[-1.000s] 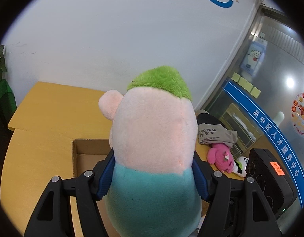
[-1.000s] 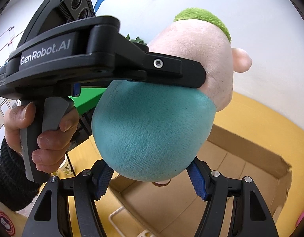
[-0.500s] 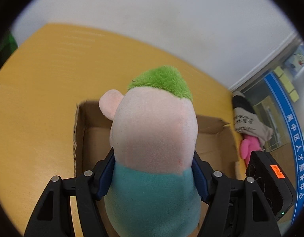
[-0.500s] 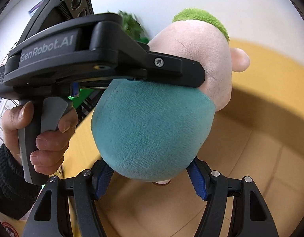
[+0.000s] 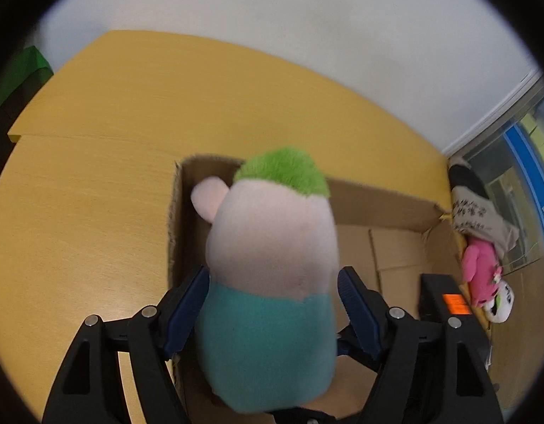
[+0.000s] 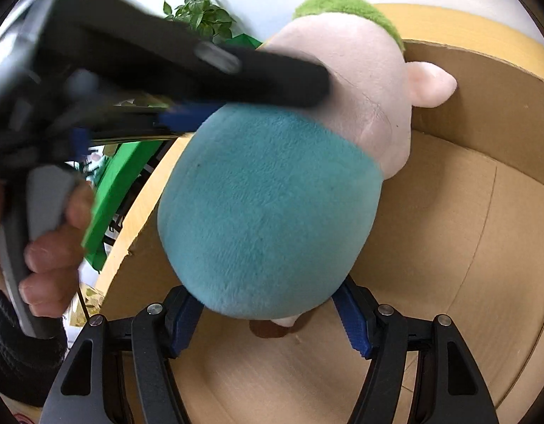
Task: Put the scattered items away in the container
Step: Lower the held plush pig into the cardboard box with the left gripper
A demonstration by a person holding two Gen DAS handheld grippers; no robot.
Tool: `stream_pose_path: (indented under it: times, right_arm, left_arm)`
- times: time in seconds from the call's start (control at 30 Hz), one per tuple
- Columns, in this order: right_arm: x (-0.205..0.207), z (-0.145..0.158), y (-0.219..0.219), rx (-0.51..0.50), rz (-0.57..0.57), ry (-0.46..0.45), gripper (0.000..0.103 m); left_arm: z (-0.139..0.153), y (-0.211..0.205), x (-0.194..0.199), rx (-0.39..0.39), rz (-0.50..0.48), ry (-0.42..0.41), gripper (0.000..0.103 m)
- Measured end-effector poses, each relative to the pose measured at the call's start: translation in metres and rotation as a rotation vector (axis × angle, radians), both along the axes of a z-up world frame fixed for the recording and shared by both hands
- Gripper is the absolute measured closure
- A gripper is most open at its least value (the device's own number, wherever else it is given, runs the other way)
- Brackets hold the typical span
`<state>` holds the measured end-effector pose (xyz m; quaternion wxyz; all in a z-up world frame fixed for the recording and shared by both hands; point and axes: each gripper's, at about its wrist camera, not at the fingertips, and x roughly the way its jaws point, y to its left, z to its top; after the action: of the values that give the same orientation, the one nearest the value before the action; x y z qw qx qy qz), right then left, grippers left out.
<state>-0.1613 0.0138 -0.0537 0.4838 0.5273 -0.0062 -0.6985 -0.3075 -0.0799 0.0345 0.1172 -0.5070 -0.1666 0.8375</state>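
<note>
Placing step: plush toy (image 5: 268,282) over the cardboard box (image 5: 385,208) on the bench (image 5: 95,176). Left gripper (image 5: 272,304) just spread, pads beside the teal belly; right gripper (image 6: 268,314) likewise barely parted beneath it. Next: lower, release fully, then fetch the pink plush (image 5: 478,268).

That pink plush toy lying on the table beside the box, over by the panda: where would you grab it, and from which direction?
Probably across the pink plush toy at its soft middle, coming down from above with the jaws straddling its narrow width. It lies lengthwise on the table outside the cardboard box, with the panda toy against its near end and a printed cloth bag at the far end, so both ends are crowded.
</note>
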Motion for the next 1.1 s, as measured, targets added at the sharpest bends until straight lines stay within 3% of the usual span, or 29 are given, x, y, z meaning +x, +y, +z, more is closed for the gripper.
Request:
stream_pose_path:
  times: [0.13,0.27,0.33,0.43,0.5,0.57,0.63,0.7,0.8,0.87,0.97,1.1]
  right_arm:
    - [0.016,0.003,0.007,-0.001,0.007,-0.004,0.033]
    - [0.024,0.008,0.022,-0.012,0.036,-0.025,0.056]
    - [0.008,0.000,0.021,0.013,0.032,-0.043,0.053]
    - [0.004,0.008,0.035,0.026,0.003,-0.040,0.031]
    - [-0.014,0.012,0.043,-0.007,-0.019,-0.029,0.011]
    - [-0.021,0.023,0.058,-0.059,-0.060,-0.028,0.004]
    - [-0.016,0.037,0.068,-0.095,-0.116,-0.069,0.004]
    - [-0.021,0.030,0.070,-0.097,-0.116,-0.113,0.004]
    - [-0.034,0.006,0.062,-0.085,-0.039,-0.083,0.007]
    - [-0.029,0.002,0.054,-0.114,0.005,-0.082,0.020]
    - [-0.024,-0.004,0.056,-0.098,0.053,-0.033,0.020]
    - [-0.012,0.007,0.083,-0.117,0.086,-0.054,0.020]
  left_arm:
    - [0.014,-0.008,0.012,-0.065,-0.010,0.013,0.028]
    - [0.008,-0.021,0.017,-0.053,-0.009,0.009,0.028]
    - [0.008,-0.022,0.022,-0.061,-0.009,0.016,0.028]
    - [0.007,-0.023,0.025,-0.067,-0.021,0.019,0.028]
    - [0.002,-0.026,0.022,-0.070,-0.021,0.001,0.028]
    - [-0.006,-0.024,0.017,-0.048,-0.034,-0.026,0.028]
    - [-0.012,-0.014,0.012,-0.074,-0.038,-0.019,0.028]
    - [-0.016,-0.012,0.010,-0.070,-0.041,-0.014,0.026]
    - [-0.016,-0.014,0.010,-0.072,-0.034,-0.021,0.035]
    - [-0.015,-0.016,0.013,-0.095,-0.029,-0.020,0.039]
    - [-0.014,-0.018,0.021,-0.112,-0.019,-0.026,0.039]
    - [-0.009,-0.021,0.040,-0.140,-0.015,-0.008,0.039]
